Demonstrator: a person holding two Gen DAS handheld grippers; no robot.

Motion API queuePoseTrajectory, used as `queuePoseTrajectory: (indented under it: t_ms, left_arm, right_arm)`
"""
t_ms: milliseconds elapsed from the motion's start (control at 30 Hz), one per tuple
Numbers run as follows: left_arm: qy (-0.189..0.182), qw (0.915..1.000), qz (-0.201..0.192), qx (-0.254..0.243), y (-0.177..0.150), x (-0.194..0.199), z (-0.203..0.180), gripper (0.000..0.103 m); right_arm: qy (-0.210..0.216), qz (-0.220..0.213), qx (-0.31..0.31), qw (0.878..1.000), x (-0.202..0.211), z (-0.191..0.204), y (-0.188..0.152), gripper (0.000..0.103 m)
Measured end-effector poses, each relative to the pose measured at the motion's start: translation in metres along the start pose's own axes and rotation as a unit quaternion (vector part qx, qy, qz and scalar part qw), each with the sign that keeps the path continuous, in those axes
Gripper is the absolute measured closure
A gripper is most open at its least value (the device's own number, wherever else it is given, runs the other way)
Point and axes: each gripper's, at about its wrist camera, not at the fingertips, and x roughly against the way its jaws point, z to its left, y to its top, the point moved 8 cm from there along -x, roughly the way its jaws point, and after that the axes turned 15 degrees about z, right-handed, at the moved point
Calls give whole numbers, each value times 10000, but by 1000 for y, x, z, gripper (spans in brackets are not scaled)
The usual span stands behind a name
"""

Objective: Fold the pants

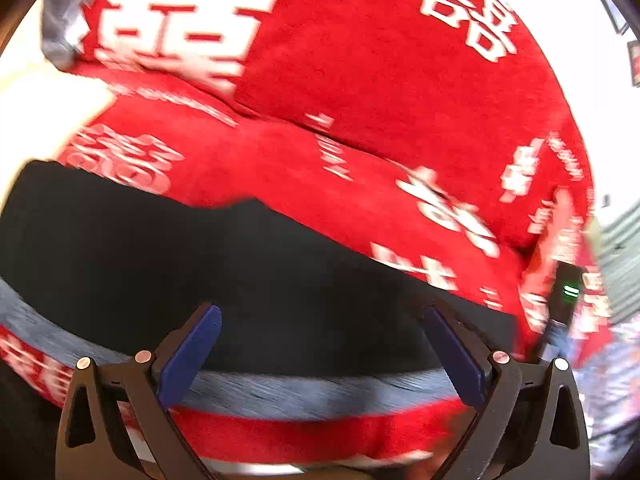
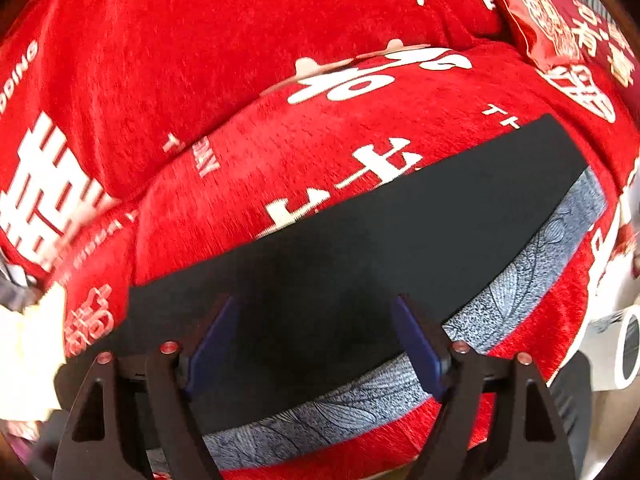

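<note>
Right wrist view showed the pants (image 2: 320,248) lying flat along the red sofa cushion's (image 2: 280,152) front edge, both the right gripper (image 2: 316,344) and left gripper (image 1: 320,352) with jaws apart, empty; the next grab wanted both corners taken evenly.

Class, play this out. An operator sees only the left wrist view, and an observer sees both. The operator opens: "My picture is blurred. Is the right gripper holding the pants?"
Observer: No. The right gripper is open over the black pants, and its pads press on nothing.
Operator: What is the grey strip along the pants' near edge?
Observer: It is a grey band printed with fine leaf-like lines, lying flat on the red cover.
Operator: Is there anything past the far end of the pants?
Observer: A red printed packet lies there, apart from the pants.
</note>
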Motion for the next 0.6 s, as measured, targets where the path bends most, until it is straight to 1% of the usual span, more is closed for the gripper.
queuePoseTrajectory:
  t_ms: [33, 67, 100, 133, 167, 200, 267, 333, 367, 400, 433, 500, 533, 600]
  left_arm:
    - [314, 9995, -22, 73, 3, -1, 13, 1]
    - [581, 9980, 7, 237, 7, -4, 31, 1]
    - [825, 9955, 90, 448, 9, -8, 51, 1]
    - [1110, 9913, 183, 686, 11, -13, 72, 1]
    - [1374, 9858, 247, 936, 12, -17, 93, 1]
    - [1656, 9782, 291, 1220, 12, -19, 115, 1]
    - [2032, 9657, 281, 1591, 0, -21, 144, 1]
    - [2449, 9521, 301, 1806, -9, -22, 171, 1]
    - [2585, 9475, 388, 1840, -12, -26, 182, 1]
    - [2652, 9446, 512, 1865, -16, -30, 191, 1]
    - [2662, 9436, 594, 1875, -20, -33, 196, 1]
    - [2546, 9483, 537, 1816, -23, -30, 206, 0]
    - [2561, 9494, 496, 1750, -24, -26, 210, 0]
    - [2488, 9530, 484, 1658, -25, -20, 220, 0]
  right_arm:
    - [1, 18, 4, 10000, -3, -2, 1, 20]
    - [-85, 90, -65, 9999, -8, -6, 0, 20]
    - [-236, 201, -140, 9994, -15, -11, -2, 20]
    - [-379, 287, -173, 9987, -21, -13, -6, 20]
    - [-444, 296, -185, 9984, -23, -12, -9, 20]
    - [-511, 270, -171, 9982, -27, -6, -17, 20]
    - [-472, 288, 81, 9984, -35, 16, -33, 20]
    - [-466, 492, 789, 9946, -52, 51, -54, 20]
    - [-535, 514, 1003, 9922, -56, 59, -58, 20]
    - [-699, 453, 1249, 9887, -62, 66, -61, 19]
    - [-771, 374, 1349, 9871, -64, 66, -60, 17]
    - [-696, 205, 1388, 9877, -64, 57, -51, 16]
    - [-731, 161, 1320, 9884, -62, 49, -46, 16]
    - [-672, 76, 1051, 9922, -58, 21, -29, 16]
